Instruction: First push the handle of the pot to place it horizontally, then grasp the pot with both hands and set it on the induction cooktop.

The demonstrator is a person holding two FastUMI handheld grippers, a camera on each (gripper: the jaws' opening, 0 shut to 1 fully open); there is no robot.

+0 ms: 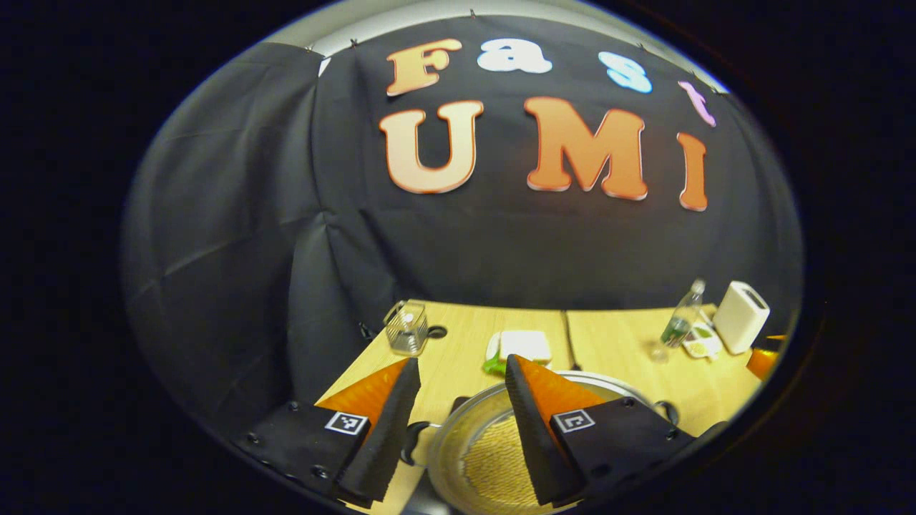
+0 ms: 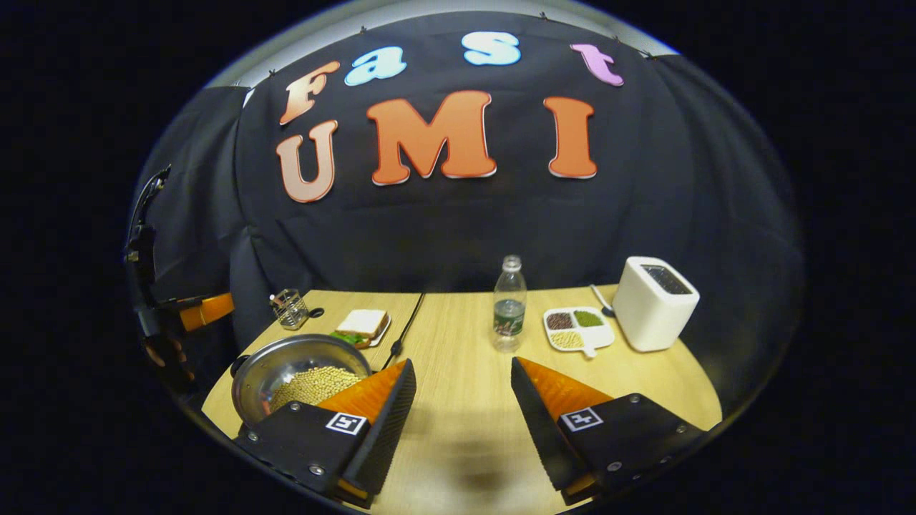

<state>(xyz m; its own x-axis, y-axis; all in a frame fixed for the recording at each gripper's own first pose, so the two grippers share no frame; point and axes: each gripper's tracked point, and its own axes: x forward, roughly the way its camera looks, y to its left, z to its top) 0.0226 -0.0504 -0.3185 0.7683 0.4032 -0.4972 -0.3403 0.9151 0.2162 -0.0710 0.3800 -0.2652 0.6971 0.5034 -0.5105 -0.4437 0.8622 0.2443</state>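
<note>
Left gripper (image 1: 461, 372): I read the jaws as spread wide, holding nothing. In the left gripper view its fingers hang above the pot (image 1: 494, 450), which sits at the near edge of the wooden table (image 1: 458, 350); the right-hand finger overlaps the pot's rim and the pale beans inside, but I cannot tell whether it touches. A dark loop handle (image 1: 411, 440) shows at the pot's left side, between the two fingers.

Right gripper (image 2: 461, 372): I read the jaws as spread wide, gripping nothing, over bare tabletop. In the right gripper view the pot (image 2: 286, 372) lies to the left, near the table's (image 2: 458, 322) left front edge, partly behind the left-hand finger.

Clearances, right gripper view: open board lies between the fingers and ahead up to a plastic bottle (image 2: 509, 304). Right of it stand a divided dish (image 2: 576, 327) and a white toaster (image 2: 655, 302). Behind the pot are a sandwich on a plate (image 2: 363, 325), a wire holder (image 2: 288, 307) and a dark cable (image 2: 406, 325) running to the back edge.
</note>
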